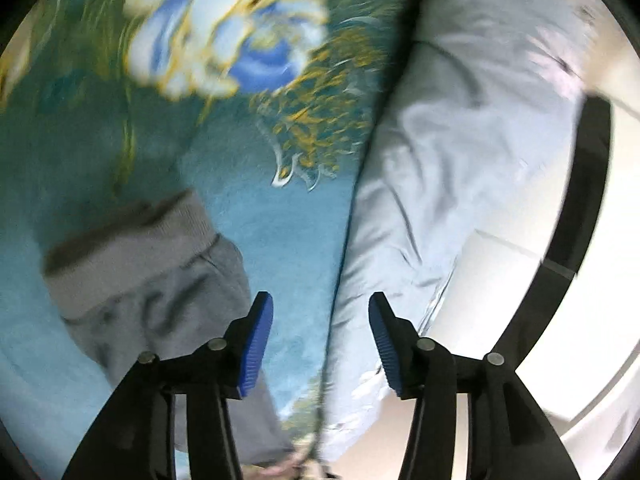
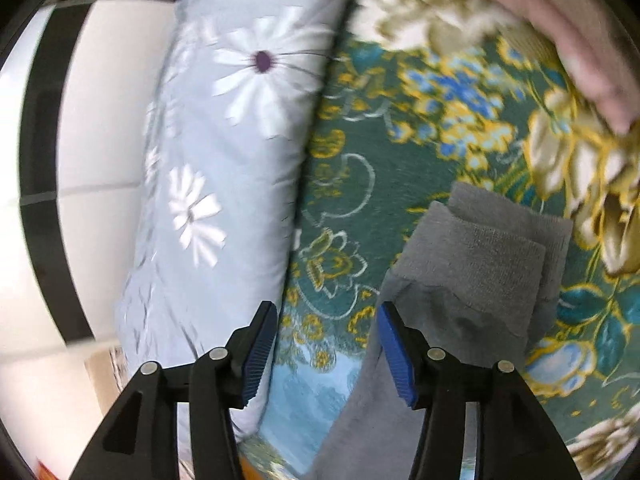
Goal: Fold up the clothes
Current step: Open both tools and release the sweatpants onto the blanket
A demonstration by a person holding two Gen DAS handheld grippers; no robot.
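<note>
A grey knit garment (image 1: pixel 152 280) with a ribbed cuff lies on the teal flowered bedspread (image 1: pixel 256 216), left of and under my left gripper (image 1: pixel 320 340), which is open and empty above it. In the right wrist view the same grey garment (image 2: pixel 472 280) lies folded over, its ribbed cuffs stacked, on the bedspread (image 2: pixel 400 152). My right gripper (image 2: pixel 326 350) is open and empty, its right finger over the garment's edge.
A pale blue daisy-print pillow (image 2: pixel 224 160) lies along the bedspread's edge, also in the left wrist view (image 1: pixel 460 160). Beyond it is white tiled floor with a black band (image 1: pixel 576 216). A pink cloth (image 2: pixel 560 20) lies at the top right.
</note>
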